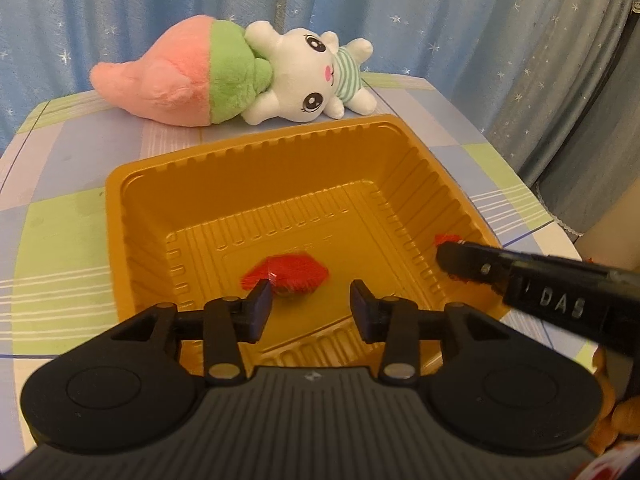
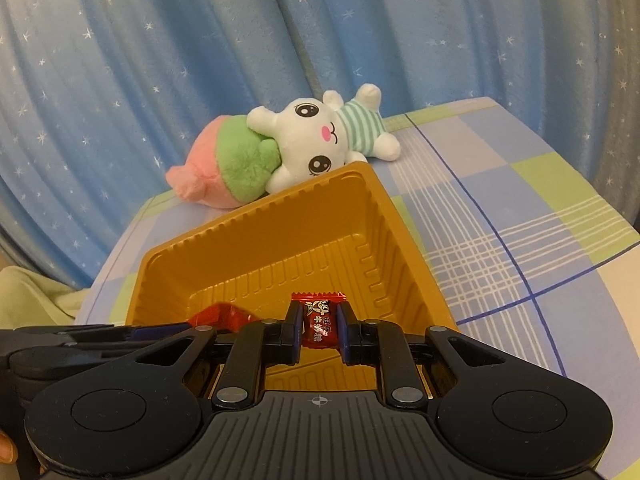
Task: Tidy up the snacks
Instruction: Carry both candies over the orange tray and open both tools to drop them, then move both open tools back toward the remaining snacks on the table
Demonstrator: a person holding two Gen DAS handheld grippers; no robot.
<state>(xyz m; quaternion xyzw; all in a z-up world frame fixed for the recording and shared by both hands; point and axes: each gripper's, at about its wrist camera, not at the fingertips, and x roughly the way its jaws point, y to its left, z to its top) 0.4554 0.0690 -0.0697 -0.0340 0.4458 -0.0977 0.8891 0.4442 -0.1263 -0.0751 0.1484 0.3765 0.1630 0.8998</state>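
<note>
- Here, the left tongs (image 1: 310, 300) hang over a gold plastic tray (image 1: 280, 168) on the checked bench (image 1: 60, 216), jaws apart and gripping nothing.
- A red wrapped sweet (image 1: 286, 274) lies on the tray floor just ahead of their tips, apparently let go there.
- The right tongs (image 2: 319, 330) are closed on a second red sweet (image 2: 318, 322), held upright above the tray's near edge, probably to be dropped in next.
- Beyond the tray, well ahead of both tongs, a plush rabbit (image 1: 304, 76) lies against a blue curtain (image 1: 160, 0), apart from the sorting.
</note>
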